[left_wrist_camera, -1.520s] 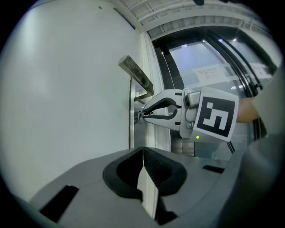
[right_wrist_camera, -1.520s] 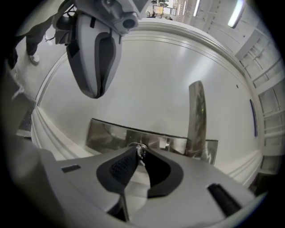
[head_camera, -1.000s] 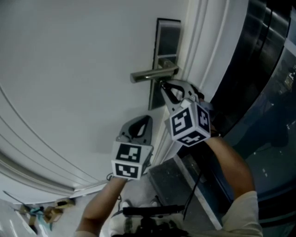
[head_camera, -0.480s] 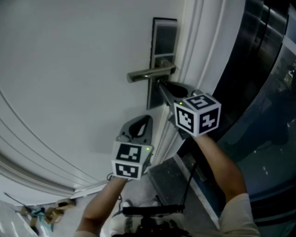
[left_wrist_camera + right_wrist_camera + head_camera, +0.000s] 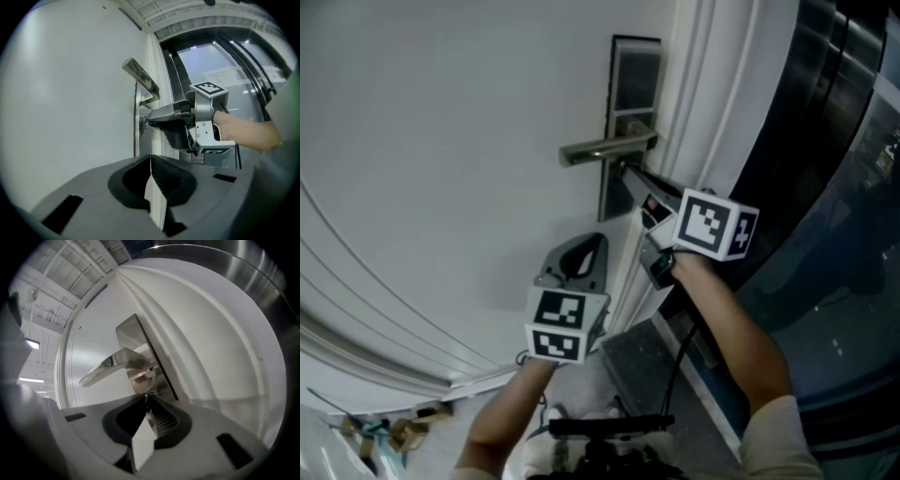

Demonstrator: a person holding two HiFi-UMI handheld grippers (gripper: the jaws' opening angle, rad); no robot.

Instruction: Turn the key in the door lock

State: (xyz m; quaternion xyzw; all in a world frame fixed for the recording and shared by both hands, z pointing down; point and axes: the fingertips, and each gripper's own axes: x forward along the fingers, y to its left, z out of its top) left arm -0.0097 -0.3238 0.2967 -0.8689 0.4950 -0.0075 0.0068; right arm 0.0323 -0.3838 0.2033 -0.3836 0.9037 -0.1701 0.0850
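A steel lock plate (image 5: 634, 84) with a lever handle (image 5: 605, 148) sits on the white door (image 5: 441, 141). Just under the handle, the small key (image 5: 150, 393) sticks out of the lock. My right gripper (image 5: 625, 173) points level at the door and its tips pinch the key; its jaws are opening slightly, with the key between them. From the left gripper view the right gripper (image 5: 148, 121) reaches in from the right to the key (image 5: 145, 120). My left gripper (image 5: 592, 242) hangs lower and left of the lock, shut on nothing (image 5: 150, 157), a little off the door.
White door-frame mouldings (image 5: 703, 94) run beside the lock plate. Dark glass panels (image 5: 834, 141) fill the right side. Scraps (image 5: 394, 431) lie on the floor at lower left, and a cable (image 5: 680, 375) hangs under the right arm.
The right gripper has rolled about a quarter turn around its own axis at the key; its marker cube now shows another face. The left gripper has stayed put.
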